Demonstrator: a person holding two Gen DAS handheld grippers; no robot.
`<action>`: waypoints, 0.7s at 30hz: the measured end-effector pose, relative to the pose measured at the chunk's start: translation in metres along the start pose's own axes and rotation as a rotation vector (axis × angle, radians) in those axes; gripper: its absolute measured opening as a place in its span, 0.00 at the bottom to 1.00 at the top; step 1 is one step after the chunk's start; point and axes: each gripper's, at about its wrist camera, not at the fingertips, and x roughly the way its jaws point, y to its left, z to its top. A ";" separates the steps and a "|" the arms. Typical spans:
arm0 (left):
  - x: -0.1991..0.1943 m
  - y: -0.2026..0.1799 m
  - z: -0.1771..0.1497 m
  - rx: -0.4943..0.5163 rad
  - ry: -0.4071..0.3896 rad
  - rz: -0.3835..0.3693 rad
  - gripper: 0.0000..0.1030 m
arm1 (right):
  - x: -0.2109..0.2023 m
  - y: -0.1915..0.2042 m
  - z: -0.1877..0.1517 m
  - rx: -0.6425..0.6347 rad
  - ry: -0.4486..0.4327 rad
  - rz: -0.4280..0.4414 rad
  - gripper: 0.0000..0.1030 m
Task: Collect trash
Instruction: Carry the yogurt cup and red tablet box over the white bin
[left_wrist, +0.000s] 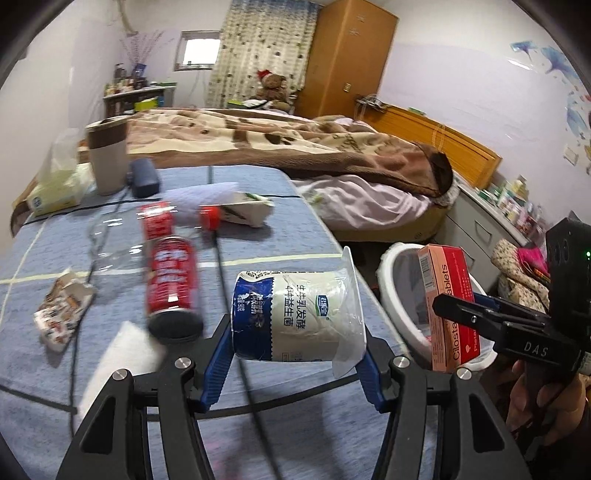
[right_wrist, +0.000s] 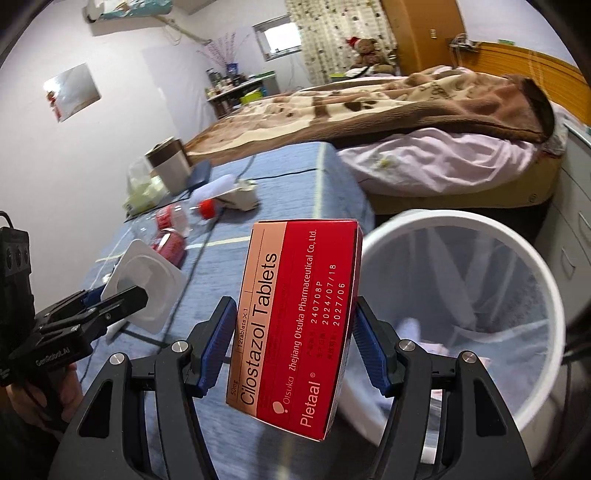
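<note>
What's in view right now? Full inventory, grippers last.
yogurt cup: 1, white and blue, held sideways over the table edge
tablet box: 1, red and pink, held up beside the bin
bin: 1, white, lined, on the floor beside the table
table: 1, blue cloth
red can: 1, lying on the table
clear bottle: 1, red label and cap, lying on the table
crumpled wrapper: 1, printed, table left
tissue pack: 1, pale yellow, far left
mug: 1, beige and brown, far left
bed: 1, brown blanket, behind
left gripper: shut on yogurt cup
right gripper: shut on tablet box
</note>
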 end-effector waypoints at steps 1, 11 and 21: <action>0.003 -0.005 0.000 0.009 0.004 -0.011 0.58 | -0.002 -0.004 -0.001 0.009 -0.002 -0.011 0.62; 0.037 -0.067 0.006 0.117 0.041 -0.128 0.58 | -0.019 -0.050 -0.011 0.107 -0.014 -0.103 0.63; 0.068 -0.113 0.005 0.197 0.089 -0.206 0.58 | -0.023 -0.077 -0.022 0.158 0.005 -0.150 0.63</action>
